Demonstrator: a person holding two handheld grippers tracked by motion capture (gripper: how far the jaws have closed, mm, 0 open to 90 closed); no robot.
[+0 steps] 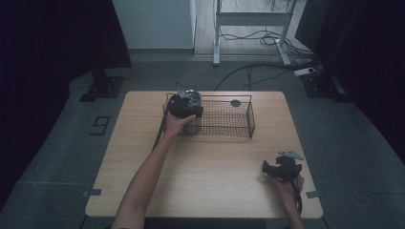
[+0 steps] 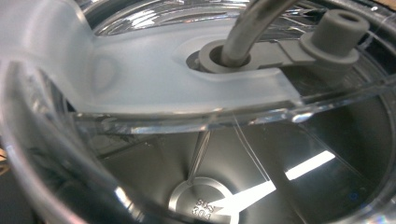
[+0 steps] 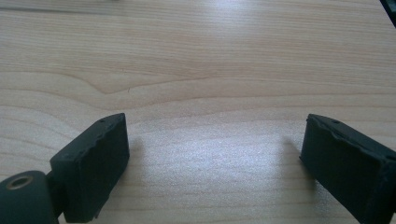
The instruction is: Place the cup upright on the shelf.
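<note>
A steel tumbler (image 2: 205,200) is seen from right above, its stamped bottom far down inside. A clear plastic lid (image 2: 154,79) covers its mouth, with a metal straw (image 2: 247,23) through a grey stopper (image 2: 334,32). My left gripper (image 1: 186,106) hovers over the left end of a black wire basket (image 1: 250,119), where a pale object (image 1: 192,127) sits under the hand. Its jaws are hidden. My right gripper (image 1: 272,168) rests low over the table's right front and is open (image 3: 215,126), with bare wood between its pads (image 3: 93,158).
A small dark round thing (image 1: 235,103) lies at the basket's far side. The wooden table (image 1: 210,186) has edges close to the right hand. Beyond it are a white desk frame (image 1: 217,33), floor cables (image 1: 258,71) and dark stands.
</note>
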